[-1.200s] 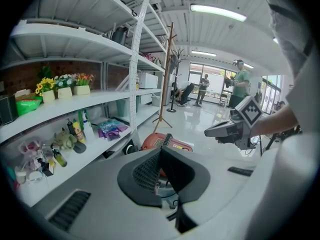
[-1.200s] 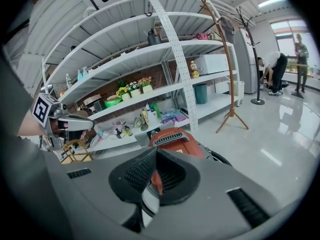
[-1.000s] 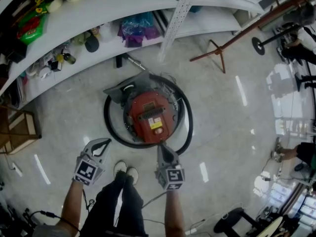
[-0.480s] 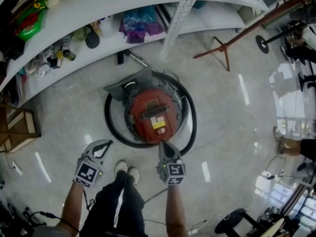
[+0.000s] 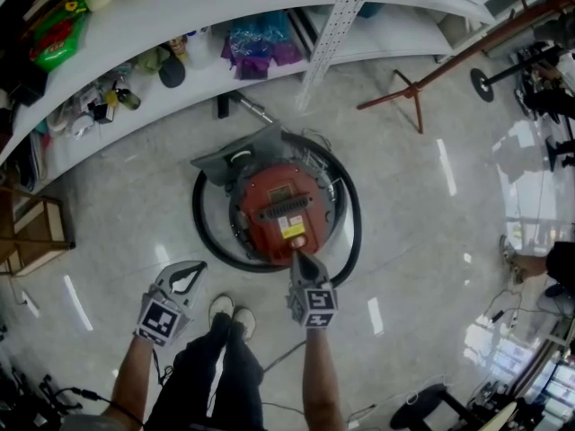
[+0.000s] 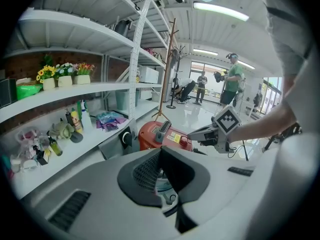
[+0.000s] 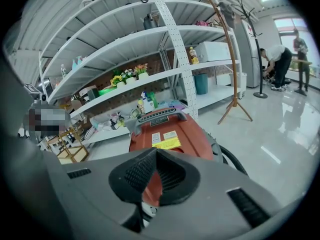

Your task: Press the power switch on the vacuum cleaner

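A round red vacuum cleaner sits on the floor with a black hose looped around it. Its small red power switch is at the near edge, also seen in the left gripper view. My right gripper is shut, and its tip is at or just short of the switch; I cannot tell if it touches. In the right gripper view the jaws hide the switch, with the red body just beyond. My left gripper is shut on nothing and hangs left of the vacuum, above the floor.
White shelves with bottles, bags and flowers curve behind the vacuum. A brown coat stand stands at the right and a wooden stool at the left. My feet are between the grippers. Cables trail behind me.
My right gripper has edged forward, bringing its tip up to the vacuum's near edge by the switch. The left gripper has barely moved.
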